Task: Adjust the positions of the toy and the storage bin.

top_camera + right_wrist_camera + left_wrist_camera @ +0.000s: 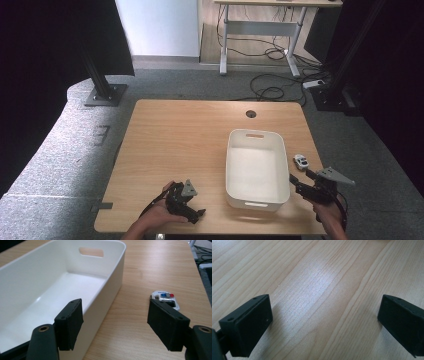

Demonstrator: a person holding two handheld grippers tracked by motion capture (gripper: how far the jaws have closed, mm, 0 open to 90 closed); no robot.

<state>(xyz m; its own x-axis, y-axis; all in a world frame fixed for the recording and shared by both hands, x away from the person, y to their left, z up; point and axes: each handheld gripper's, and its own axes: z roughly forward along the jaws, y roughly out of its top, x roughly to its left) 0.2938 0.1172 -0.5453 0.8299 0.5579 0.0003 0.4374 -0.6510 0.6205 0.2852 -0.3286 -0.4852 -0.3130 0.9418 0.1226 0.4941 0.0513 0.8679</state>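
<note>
A: Materials and shapes? — B: Pale wood-grain table [190,140], smooth with a soft sheen; glossy white plastic bin [256,169], oblong, rounded corners, a slot handle cut through each end wall. Small toy police car [300,161] — white body, dark windows, a red-and-blue light bar on the roof in the right gripper view [165,299].

A: Long axis and heading of the car? — B: Lengthwise roughly parallel to the bin's long side, running from the near edge toward the far edge, slightly skewed. Which end is the front: cannot tell.

A: Position against the right gripper [300,181]? — B: On the table just right of the bin, near its middle, apart from its wall. Just ahead of the jaw tips and not touched; in the right gripper view, partly hidden behind the right-hand jaw rather than in the gap. Jaws spread wide, nothing between them [116,325]; the left-hand jaw over the bin's near rim.

A: And the left gripper [192,212]? — B: Near the table's front edge, left of the bin, well apart from the car. Jaws likewise parted wide over bare wood [324,317], matte black, block-shaped.
</note>
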